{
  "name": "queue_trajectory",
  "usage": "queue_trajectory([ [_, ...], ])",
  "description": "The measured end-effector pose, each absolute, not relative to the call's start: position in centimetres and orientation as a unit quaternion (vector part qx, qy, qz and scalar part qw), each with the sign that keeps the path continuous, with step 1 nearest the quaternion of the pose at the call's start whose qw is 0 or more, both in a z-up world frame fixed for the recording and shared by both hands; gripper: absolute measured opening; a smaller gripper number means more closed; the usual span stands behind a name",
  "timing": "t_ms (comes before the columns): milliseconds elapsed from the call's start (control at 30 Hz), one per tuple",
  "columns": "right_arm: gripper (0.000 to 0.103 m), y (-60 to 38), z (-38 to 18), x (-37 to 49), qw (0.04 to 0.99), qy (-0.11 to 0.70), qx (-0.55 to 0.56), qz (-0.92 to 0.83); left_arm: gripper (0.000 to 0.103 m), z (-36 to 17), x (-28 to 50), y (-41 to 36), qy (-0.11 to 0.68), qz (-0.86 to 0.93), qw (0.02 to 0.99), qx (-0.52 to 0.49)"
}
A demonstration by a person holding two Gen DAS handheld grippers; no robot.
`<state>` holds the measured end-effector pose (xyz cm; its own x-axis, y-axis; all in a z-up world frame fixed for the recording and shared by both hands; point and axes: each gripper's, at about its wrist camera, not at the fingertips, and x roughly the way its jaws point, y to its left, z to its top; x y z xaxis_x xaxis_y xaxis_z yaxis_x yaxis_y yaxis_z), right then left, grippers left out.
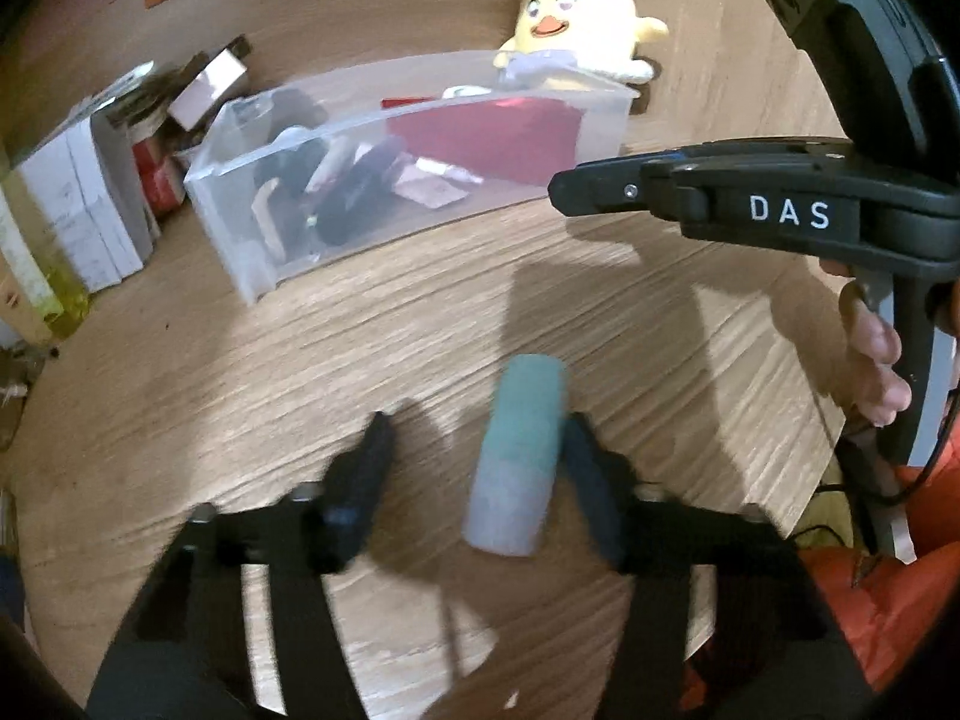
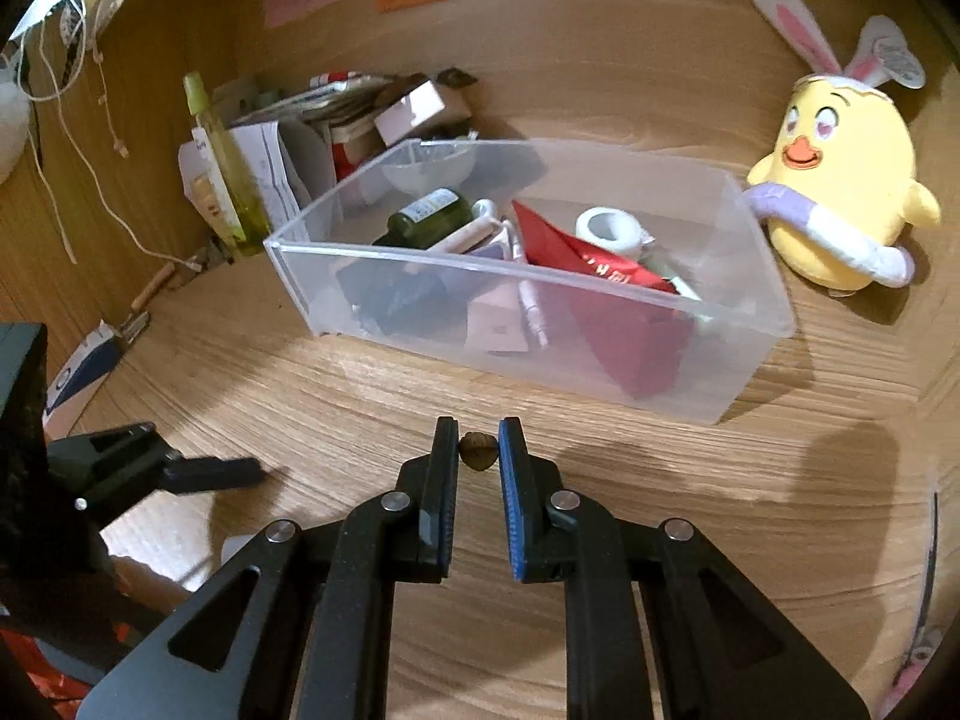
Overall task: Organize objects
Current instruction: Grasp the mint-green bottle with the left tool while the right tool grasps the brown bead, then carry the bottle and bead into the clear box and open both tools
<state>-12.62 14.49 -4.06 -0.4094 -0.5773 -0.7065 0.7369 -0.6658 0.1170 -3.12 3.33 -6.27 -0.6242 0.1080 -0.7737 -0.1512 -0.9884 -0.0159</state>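
A teal and pale blue cylinder [image 1: 519, 456] lies on the wooden table between the fingers of my left gripper [image 1: 474, 450], close to the right finger; the jaws are wide apart. My right gripper [image 2: 478, 450] is shut on a small brown nut-like object [image 2: 478, 452] held just above the table. The right gripper also shows in the left wrist view [image 1: 561, 189], in front of the clear plastic bin [image 2: 600, 294]. The bin [image 1: 228, 210] holds a dark bottle [image 2: 429, 216], a white tape roll [image 2: 612, 228], a red packet [image 2: 606, 276] and other items.
A yellow chick plush with bunny ears [image 2: 840, 180] sits right of the bin. White boxes and clutter [image 1: 84, 204] stand left of it, with a yellow-green spray bottle [image 2: 219, 168]. An orange cloth [image 1: 900, 588] lies at the table's near right edge.
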Motion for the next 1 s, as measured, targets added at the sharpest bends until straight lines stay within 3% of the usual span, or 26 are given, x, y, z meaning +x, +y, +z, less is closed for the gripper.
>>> queue_trajectory([
  [67,0.012,14.8,-3.9,-12.5,0.395,0.103,0.371,-0.834,0.026,-6.2,-3.3,3.4,0.025,0.901,0.071,-0.427],
  [100,0.012,15.0,-3.8,-12.4,0.395,0.102,0.370,-0.835,0.024,-6.1,-3.4,3.3,0.024,0.901,0.070,-0.428],
  [1000,0.012,16.5,0.7,-12.4,0.402,0.073,0.305,-0.860,0.024,0.9,-6.6,0.1,-0.068,0.940,0.020,-0.335],
])
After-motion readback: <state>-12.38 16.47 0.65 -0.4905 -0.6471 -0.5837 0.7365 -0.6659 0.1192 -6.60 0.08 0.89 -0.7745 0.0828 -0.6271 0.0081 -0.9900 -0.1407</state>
